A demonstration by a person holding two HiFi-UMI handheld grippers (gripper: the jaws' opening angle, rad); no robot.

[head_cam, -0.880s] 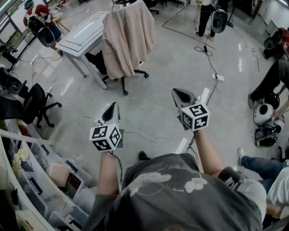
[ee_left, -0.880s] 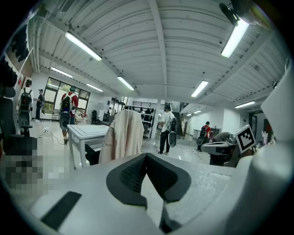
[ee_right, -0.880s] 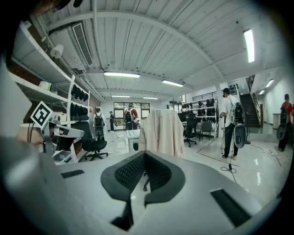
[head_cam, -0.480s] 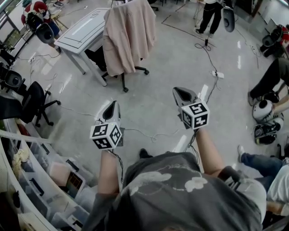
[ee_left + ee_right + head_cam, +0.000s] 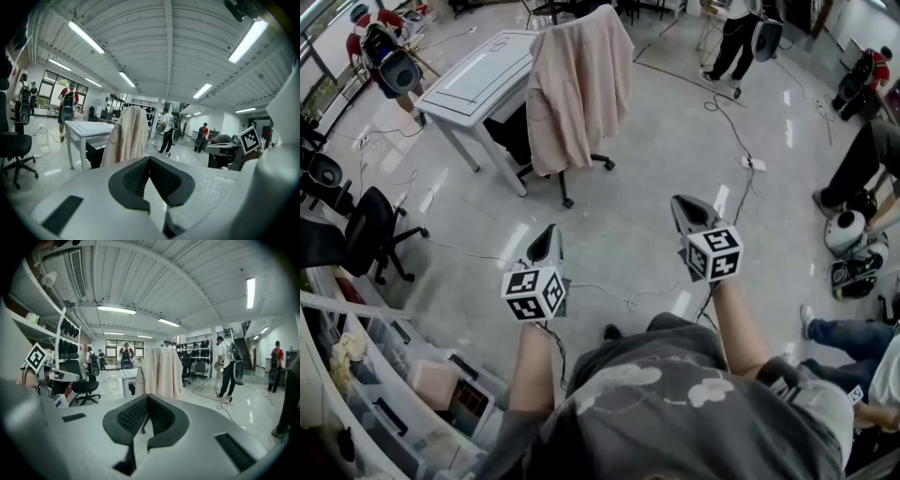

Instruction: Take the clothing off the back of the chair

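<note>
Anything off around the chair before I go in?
Only loose cables snaking over the grey floor between you and the black office chair, possibly a trip risk. The beige jacket hangs evenly over its back.

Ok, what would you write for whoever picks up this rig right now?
Left gripper: shut, empty, held out in front of the person.
Right gripper: shut, empty, held out the same way.
The beige jacket hangs over the back of the office chair, beside the white table, well ahead of both grippers.
Done: nothing; the jacket is untouched.
Left: walk up, open a gripper, grip the jacket and lift it off the chair back.
</note>
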